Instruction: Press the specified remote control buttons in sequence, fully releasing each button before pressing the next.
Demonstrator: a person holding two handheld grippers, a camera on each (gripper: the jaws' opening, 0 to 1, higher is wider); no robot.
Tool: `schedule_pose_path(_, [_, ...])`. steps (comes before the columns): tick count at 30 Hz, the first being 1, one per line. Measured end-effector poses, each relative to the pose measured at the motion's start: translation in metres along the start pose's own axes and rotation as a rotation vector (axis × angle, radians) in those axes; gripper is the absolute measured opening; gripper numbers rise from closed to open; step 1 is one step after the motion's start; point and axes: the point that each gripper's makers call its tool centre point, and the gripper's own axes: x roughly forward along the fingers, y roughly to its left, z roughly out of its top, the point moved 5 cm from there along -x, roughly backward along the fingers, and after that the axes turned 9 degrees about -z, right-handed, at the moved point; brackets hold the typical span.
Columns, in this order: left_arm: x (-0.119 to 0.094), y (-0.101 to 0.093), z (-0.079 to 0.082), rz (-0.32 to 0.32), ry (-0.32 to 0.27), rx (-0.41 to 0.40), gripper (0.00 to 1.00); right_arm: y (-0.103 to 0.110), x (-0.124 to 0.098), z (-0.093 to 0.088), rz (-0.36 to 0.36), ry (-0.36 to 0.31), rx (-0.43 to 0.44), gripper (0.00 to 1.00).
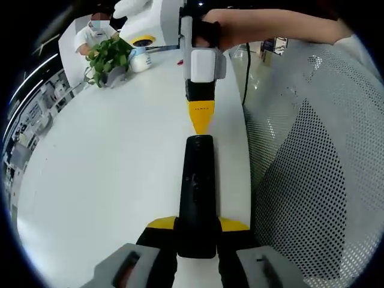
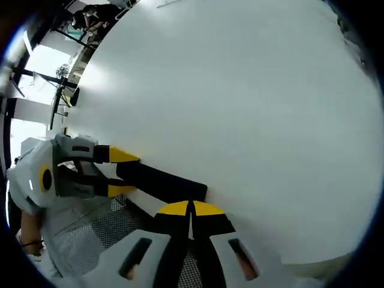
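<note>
A slim black remote lies lengthwise above the white table, its near end clamped between my left gripper's yellow-tipped jaws. From the top of the left gripper view my right gripper comes in with its yellow tips shut together, touching the remote's far end. In the right gripper view the right gripper is shut with nothing between its tips, right at the end of the remote. The left gripper holds the other end at the left.
A potted green plant, a small white jar and a white device stand at the table's far end. A grey mesh chair flanks the table's right edge. A dark cable hangs there. A person's arm holds the right gripper.
</note>
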Motion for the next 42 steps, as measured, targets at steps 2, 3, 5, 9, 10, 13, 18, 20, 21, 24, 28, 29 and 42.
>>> schedule_pose_path(2, [0.0,0.0,0.0,0.0,0.003,0.004,0.24,0.0,0.0,0.0,-0.009,-0.002,-0.008,0.0])
schedule_pose_path(3, [0.0,-0.001,0.0,0.001,0.003,0.004,0.24,0.0,-0.001,0.001,-0.013,-0.005,-0.013,0.0])
schedule_pose_path(5, [0.0,-0.001,0.0,0.002,0.003,0.007,0.24,0.001,-0.002,0.003,-0.009,-0.025,-0.018,0.0])
schedule_pose_path(9, [-0.001,-0.001,0.001,0.001,0.006,0.013,0.24,0.001,0.0,0.002,-0.024,-0.021,-0.031,0.0])
schedule_pose_path(10, [-0.001,-0.001,0.001,0.0,0.007,0.014,0.24,0.001,0.0,0.002,-0.026,-0.019,-0.032,0.0])
schedule_pose_path(13, [-0.001,-0.001,0.001,0.0,0.006,0.012,0.24,0.001,0.003,0.002,-0.032,-0.007,-0.043,0.0])
schedule_pose_path(18, [-0.001,-0.001,0.001,0.002,0.002,0.007,0.24,0.002,0.003,0.002,-0.046,-0.004,-0.065,0.0])
schedule_pose_path(20, [-0.001,-0.001,0.001,0.002,0.003,0.004,0.24,0.002,0.003,0.002,-0.048,-0.002,-0.07,0.0])
schedule_pose_path(21, [-0.001,0.0,0.001,0.001,0.002,0.0,0.24,0.002,0.004,0.001,-0.049,0.001,-0.07,0.0])
schedule_pose_path(24, [-0.001,0.0,0.001,0.001,0.002,-0.006,0.24,0.002,0.004,0.001,-0.053,0.008,-0.066,0.0])
schedule_pose_path(28, [-0.001,0.0,0.0,-0.002,-0.002,-0.03,0.25,0.006,0.004,0.001,-0.094,0.012,-0.091,0.0])
schedule_pose_path(29, [-0.001,0.0,0.0,-0.002,-0.004,-0.033,0.25,0.006,0.005,0.001,-0.105,0.013,-0.098,0.0])
schedule_pose_path(42, [-0.001,0.001,0.0,-0.003,0.001,-0.038,0.25,0.011,0.005,0.0,-0.184,-0.005,-0.216,0.0])
